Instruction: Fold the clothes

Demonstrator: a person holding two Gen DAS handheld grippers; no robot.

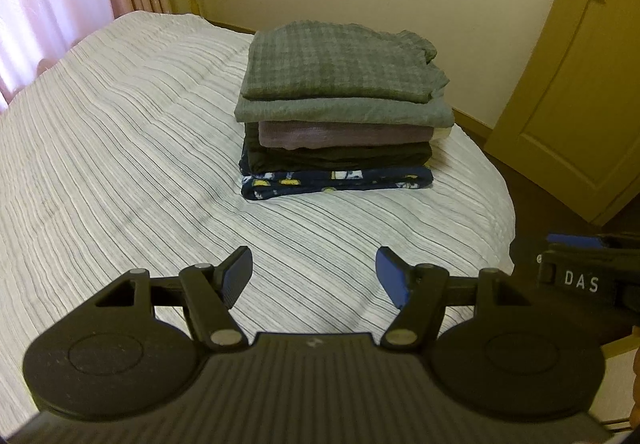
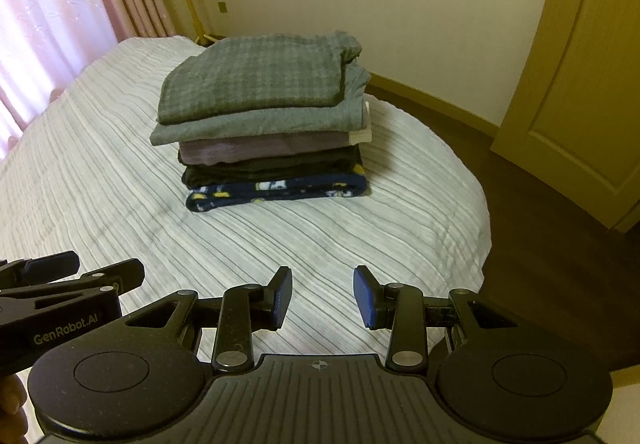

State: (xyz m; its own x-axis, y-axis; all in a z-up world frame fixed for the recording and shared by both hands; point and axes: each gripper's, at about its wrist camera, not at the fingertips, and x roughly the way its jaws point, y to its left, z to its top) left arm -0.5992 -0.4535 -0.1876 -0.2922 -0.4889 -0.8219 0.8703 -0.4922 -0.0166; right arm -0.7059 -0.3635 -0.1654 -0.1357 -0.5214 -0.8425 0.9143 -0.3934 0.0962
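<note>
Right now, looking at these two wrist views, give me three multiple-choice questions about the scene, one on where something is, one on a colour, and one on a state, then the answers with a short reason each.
1. Where does the stack of folded clothes sit?
A. on the striped bedspread
B. on the floor by the door
C. on a chair

2. What colour is the bottom garment of the stack?
A. plain white
B. dark blue with yellow and white print
C. red

3. How do the jaws of the right gripper stand?
A. shut on a shirt
B. shut on the bedspread
C. open, with nothing between them

Answers:
1 A, the stack rests directly on the bedspread in both views.
2 B, a navy printed fold lies under the black layer.
3 C, the blue pads stand apart, with only the bedspread seen behind the gap.
</note>
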